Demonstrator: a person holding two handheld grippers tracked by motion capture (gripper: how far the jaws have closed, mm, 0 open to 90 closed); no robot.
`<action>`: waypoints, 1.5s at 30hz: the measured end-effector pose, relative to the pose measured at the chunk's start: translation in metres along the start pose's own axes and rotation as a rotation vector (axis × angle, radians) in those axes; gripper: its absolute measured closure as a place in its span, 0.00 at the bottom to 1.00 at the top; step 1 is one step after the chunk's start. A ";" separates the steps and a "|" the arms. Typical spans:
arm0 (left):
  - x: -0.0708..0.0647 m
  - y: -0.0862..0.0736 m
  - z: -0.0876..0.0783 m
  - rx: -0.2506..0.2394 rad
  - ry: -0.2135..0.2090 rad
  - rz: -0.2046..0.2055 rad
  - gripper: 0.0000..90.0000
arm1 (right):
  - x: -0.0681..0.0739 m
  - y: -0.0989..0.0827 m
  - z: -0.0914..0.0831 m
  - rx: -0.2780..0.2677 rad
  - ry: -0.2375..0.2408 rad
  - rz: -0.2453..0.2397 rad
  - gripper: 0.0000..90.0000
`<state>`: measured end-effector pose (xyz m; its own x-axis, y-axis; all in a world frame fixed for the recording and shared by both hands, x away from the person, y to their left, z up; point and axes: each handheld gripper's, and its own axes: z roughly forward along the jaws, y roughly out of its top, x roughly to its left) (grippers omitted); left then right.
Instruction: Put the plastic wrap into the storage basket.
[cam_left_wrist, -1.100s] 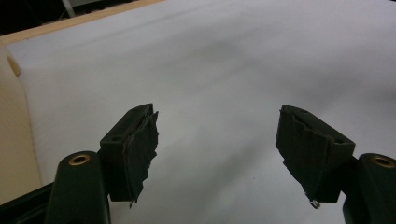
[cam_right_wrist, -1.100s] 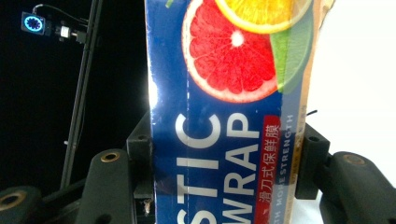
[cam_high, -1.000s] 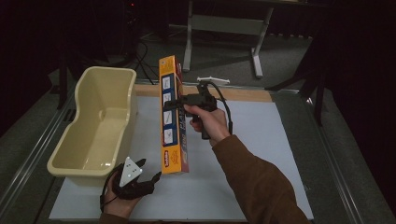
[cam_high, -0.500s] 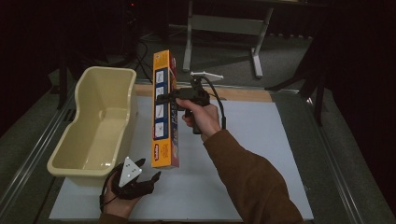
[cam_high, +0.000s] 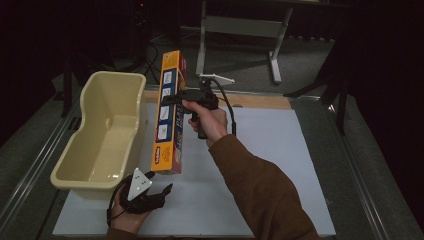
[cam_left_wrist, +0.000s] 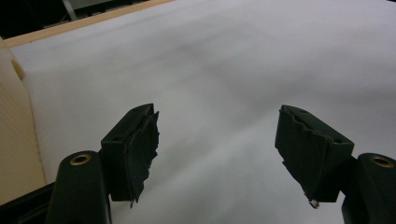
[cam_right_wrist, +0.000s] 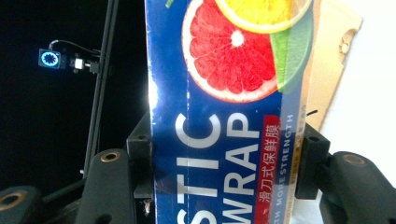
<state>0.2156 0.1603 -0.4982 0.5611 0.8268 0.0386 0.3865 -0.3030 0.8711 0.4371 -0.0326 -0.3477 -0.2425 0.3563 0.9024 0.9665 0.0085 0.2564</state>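
**Box Transfer Toward Tub**

The plastic wrap box (cam_high: 169, 112) had shifted left toward the beige tub (cam_high: 75, 172), clamped by the right gripper (cam_high: 172, 98) above the tabletop (cam_high: 280, 165). The left gripper (cam_high: 161, 192) rested open. Recommended: keep the box level and clear the rim before release.

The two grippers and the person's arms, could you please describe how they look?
Both grippers are black with two blocky jaws. The left gripper carries a grey three-cornered plate and a black cable; its jaw pads are ragged-edged, with brass-coloured rivets behind them. The right gripper trails a black cable. The right arm wears a brown sleeve.
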 end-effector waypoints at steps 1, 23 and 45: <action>0.000 0.000 0.000 0.001 -0.004 -0.002 0.33 | 0.001 0.001 0.001 -0.003 0.002 0.000 0.46; 0.000 0.000 -0.001 -0.018 -0.008 -0.008 0.32 | 0.019 0.006 0.042 -0.023 0.017 0.021 0.46; -0.001 -0.001 -0.002 -0.027 -0.006 -0.011 0.31 | 0.030 0.017 0.074 -0.030 0.030 0.036 0.46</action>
<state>0.2133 0.1602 -0.4984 0.5610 0.8274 0.0258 0.3732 -0.2806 0.8843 0.4522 0.0470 -0.3423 -0.2101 0.3276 0.9212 0.9719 -0.0321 0.2332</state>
